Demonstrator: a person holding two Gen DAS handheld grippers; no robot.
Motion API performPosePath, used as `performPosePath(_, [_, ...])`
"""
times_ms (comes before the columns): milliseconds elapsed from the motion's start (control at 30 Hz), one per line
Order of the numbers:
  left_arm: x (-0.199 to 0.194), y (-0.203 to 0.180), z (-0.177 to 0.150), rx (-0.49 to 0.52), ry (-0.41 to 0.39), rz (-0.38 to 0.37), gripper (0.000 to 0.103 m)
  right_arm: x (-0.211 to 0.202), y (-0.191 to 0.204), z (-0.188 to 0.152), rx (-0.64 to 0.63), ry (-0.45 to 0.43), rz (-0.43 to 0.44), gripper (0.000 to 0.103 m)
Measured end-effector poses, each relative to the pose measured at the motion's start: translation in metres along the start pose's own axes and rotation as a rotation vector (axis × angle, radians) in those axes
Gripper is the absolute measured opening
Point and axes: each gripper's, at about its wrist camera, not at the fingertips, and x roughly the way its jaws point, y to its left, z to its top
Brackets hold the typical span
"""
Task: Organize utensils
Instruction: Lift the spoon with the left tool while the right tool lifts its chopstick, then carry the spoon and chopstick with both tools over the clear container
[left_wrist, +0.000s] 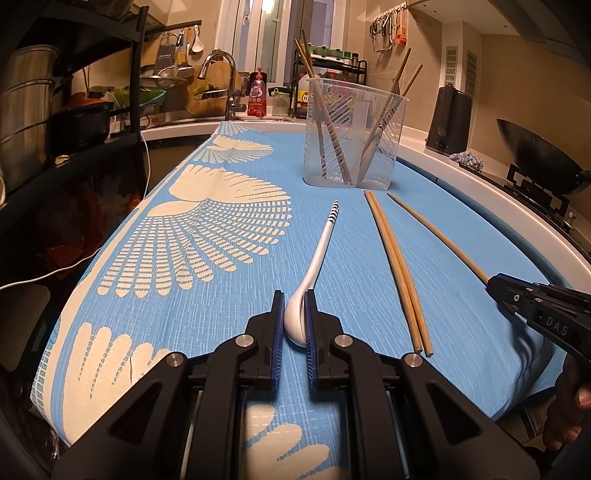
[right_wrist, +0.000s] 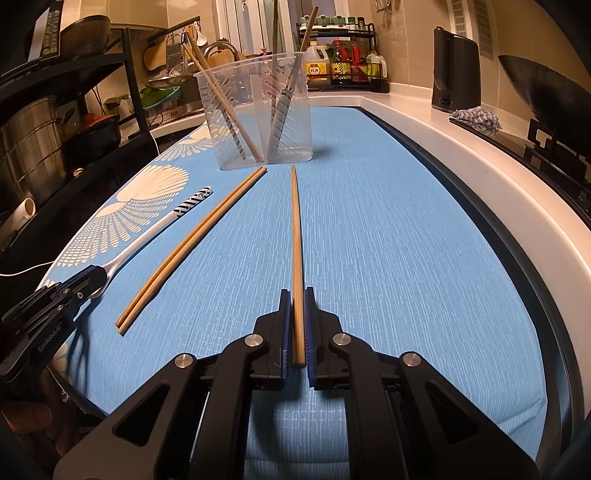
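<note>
Holder (left_wrist: 352, 129), far end of surface: several chopsticks already in. Left on cloth: pair (left_wrist: 399, 273) mid-surface. My left tool (left_wrist: 295, 321) clenched on spoon (left_wrist: 314, 266) bowl; my right tool (right_wrist: 295, 321) clenched on single chopstick (right_wrist: 296, 240). Neither lifted yet.

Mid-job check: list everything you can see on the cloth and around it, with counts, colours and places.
spoon: one, white with striped handle end, bowl between left gripper's pads
single chopstick: one, wooden, near end in right gripper
chopstick pair: two, wooden, lying together between spoon and single chopstick
utensil holder: one, clear plastic, far end of cloth, holding chopsticks
cloth: one, blue with cream pattern, covering counter
wok: one, dark, on stove at right
left gripper: shut on spoon
right gripper: shut on single chopstick
</note>
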Motion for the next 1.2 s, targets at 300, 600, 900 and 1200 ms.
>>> performPosePath(300, [-0.003, -0.007, -0.003, 0.026, -0.012, 0.012, 0.010, -0.001, -0.001, 0.000, -0.005, -0.004, -0.005, 0.007])
performPosePath(600, [-0.003, -0.008, -0.002, 0.032, -0.008, 0.010, 0.011, -0.001, -0.001, 0.001, -0.012, 0.005, -0.016, 0.006])
performPosePath(900, [-0.007, -0.012, 0.002, 0.040, -0.006, 0.008, 0.011, -0.014, -0.007, 0.008, 0.007, -0.027, -0.042, 0.006])
performPosePath(1200, [-0.024, -0.016, 0.010, 0.052, -0.049, 0.010, 0.011, -0.038, -0.008, 0.014, 0.006, -0.078, -0.044, 0.006])
